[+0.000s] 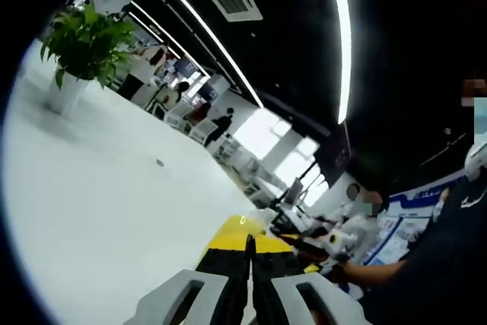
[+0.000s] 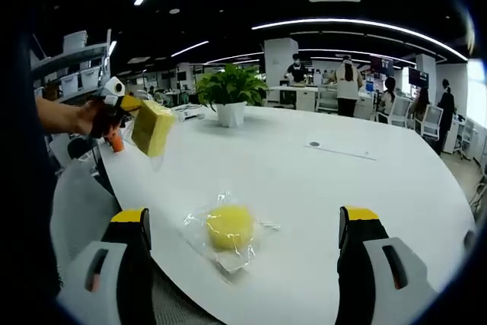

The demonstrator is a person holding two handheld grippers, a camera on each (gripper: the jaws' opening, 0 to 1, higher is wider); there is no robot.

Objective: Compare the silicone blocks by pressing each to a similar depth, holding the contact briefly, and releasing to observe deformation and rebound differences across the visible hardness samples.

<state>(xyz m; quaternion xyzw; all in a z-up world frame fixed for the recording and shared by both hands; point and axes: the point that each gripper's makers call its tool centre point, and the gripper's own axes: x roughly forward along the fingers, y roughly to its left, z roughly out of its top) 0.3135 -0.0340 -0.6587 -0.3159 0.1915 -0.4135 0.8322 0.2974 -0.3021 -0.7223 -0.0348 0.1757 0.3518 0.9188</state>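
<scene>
The yellow block, round and soft-looking, lies in a clear plastic bag on the white bench, straight ahead at twelve o'clock of the right claw and squarely between its two jaws, which stand spread wide to either side without touching it. No long axis to speak of; the lump looks the same from any side, so the coming press should only need the jaws to go forward and down on it. The bag holds that one block and nothing else I can make out.

A second, squarish yellow block hangs up at about ten o'clock in the right gripper view, pinched by the left claw above the bench edge, with a hand behind it. In the left gripper view that claw's jaws stand pressed nearly together on the same yellow slab. A potted plant stands well beyond. The right claw is clearly the nearer one to the bagged block.
</scene>
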